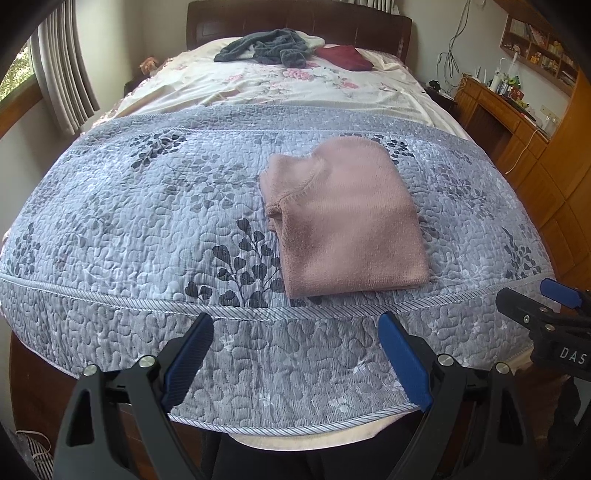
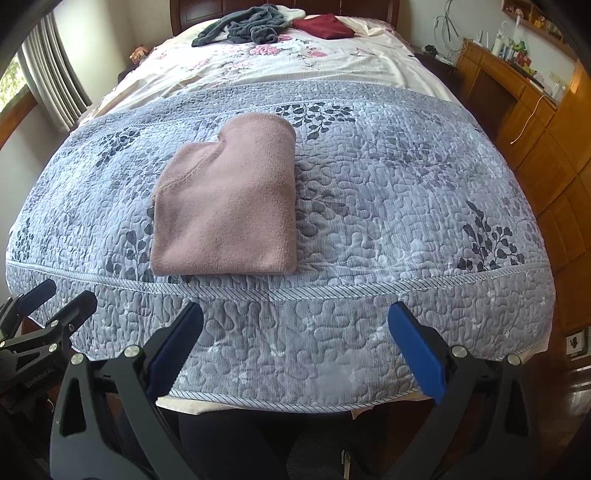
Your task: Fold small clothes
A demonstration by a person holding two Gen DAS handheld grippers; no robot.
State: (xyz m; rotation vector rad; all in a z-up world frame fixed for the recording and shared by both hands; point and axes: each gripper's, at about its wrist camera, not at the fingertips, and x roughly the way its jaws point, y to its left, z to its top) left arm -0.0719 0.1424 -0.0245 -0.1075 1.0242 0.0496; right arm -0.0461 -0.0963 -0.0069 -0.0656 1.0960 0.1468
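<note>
Left wrist view shows the left gripper (image 1: 297,334) low at the foot of the bed, its jaws wide apart and holding nothing. Just past it, a bit to the right, lies the pink garment (image 1: 343,218) on the grey quilt (image 1: 147,206). It is already folded into a neat, thick block with a rounded far end, so this piece looks done. At the far right edge the right gripper (image 1: 532,299) pokes in beside the bed.

From the right wrist view, the pink garment (image 2: 229,199) sits left of middle, and the right gripper (image 2: 295,325) hangs near the quilt's edge with its jaws wide too, empty.

Far back by the headboard there is more to do, I think: a dark grey heap (image 2: 240,26) lies all crumpled, and next to it on the right a dark red cloth (image 2: 325,26) looks flat and maybe folded, though it is too far to be sure.

The pink piece looks soft and fuzzy, like fleece. The quilt is bumpy with stitched swirls and dark leaf prints. Behind it is a smooth flowered sheet (image 2: 277,62).
</note>
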